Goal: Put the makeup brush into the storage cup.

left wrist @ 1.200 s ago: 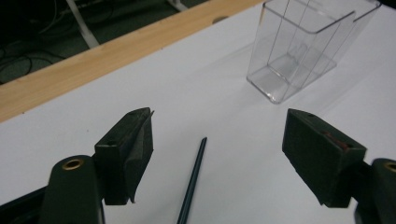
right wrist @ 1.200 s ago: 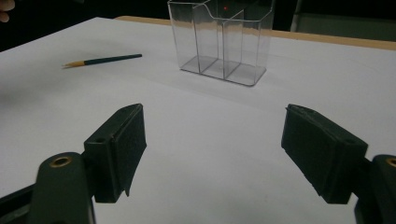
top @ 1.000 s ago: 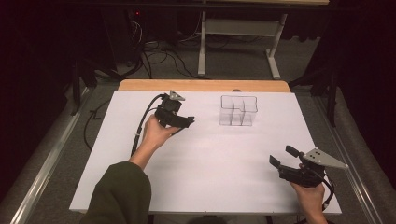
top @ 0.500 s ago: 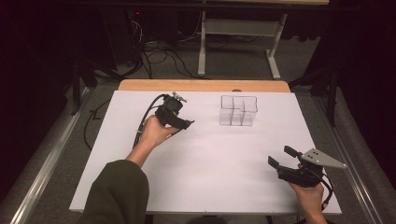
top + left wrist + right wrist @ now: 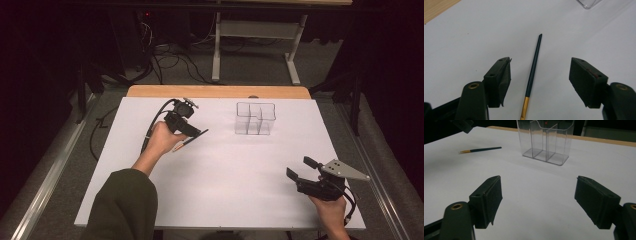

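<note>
Left gripper (image 5: 540, 75): jaws wide, nothing held, straddling a thin brush (image 5: 533, 70) lying flat on the white table (image 5: 225, 165), tip toward 12 o'clock. Likely pre-grasp step; next move calls for lowering and closing on the handle. Right gripper (image 5: 537, 200) wide, idle; clear organizer (image 5: 545, 140) at its 12 o'clock.

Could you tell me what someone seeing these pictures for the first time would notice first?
Probably the left gripper, held open over a thin dark pencil with a gold end that lies flat on the white table, between its jaws but not touched by them. Next comes the clear, empty divided organizer standing upright toward the far side of the table. The right gripper is also open, near the right front corner, holding nothing.
</note>
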Tool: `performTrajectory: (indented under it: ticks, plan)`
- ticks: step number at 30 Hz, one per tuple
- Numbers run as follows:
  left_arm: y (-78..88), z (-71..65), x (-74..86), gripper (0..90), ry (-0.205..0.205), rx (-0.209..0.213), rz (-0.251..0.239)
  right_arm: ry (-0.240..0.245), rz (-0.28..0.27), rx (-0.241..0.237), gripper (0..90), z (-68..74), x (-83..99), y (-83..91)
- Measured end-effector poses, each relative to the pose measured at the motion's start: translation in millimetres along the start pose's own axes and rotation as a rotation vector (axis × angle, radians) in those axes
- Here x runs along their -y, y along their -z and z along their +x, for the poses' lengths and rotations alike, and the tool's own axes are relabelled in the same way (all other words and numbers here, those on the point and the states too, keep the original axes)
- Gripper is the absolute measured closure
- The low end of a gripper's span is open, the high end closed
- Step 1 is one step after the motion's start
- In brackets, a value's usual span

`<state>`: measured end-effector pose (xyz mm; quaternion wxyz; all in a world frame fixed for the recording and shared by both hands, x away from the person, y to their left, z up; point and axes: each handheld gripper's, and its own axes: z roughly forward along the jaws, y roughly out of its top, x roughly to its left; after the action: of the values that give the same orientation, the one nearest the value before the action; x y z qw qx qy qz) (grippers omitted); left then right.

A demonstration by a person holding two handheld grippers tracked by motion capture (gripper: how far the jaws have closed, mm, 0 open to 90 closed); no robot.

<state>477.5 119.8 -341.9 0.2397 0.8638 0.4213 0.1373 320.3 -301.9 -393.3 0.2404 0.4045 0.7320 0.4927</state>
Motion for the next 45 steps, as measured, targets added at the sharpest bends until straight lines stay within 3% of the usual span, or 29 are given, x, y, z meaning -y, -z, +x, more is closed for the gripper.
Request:
performTrajectory:
  ticks: [3, 10, 13, 20, 31, 36, 45]
  plan:
    - [-2.8, 0.6, -2.2, 34.3, -0.003, -0.003, 0.019, 0.001, 0.001, 0.0, 23.8, -0.6, 0.1, 0.0]
    - [-13.9, 2.0, -6.0, 34.7, 0.0, -0.013, 0.111, 0.003, 0.004, 0.0, 23.9, 0.0, -0.2, -0.2]
    - [-18.0, 1.9, -7.4, 35.5, -0.022, -0.033, 0.158, 0.0, 0.005, -0.001, 24.0, -0.7, 0.1, 0.0]
    - [-28.6, 3.5, -8.4, 40.1, -0.02, -0.013, 0.217, 0.0, 0.008, -0.003, 24.0, -0.1, 0.0, -0.7]
    - [-40.3, 9.9, -5.3, 45.3, -0.018, -0.017, 0.276, 0.0, 0.016, -0.009, 24.2, 0.0, 0.2, -1.6]
    - [-46.0, 11.0, -3.4, 48.9, -0.016, -0.002, 0.317, -0.001, 0.015, -0.009, 24.3, -0.5, 0.5, -1.3]
    - [-53.0, 11.5, -2.3, 54.1, -0.011, 0.015, 0.343, 0.002, 0.016, -0.013, 24.6, -0.1, 0.4, -1.5]
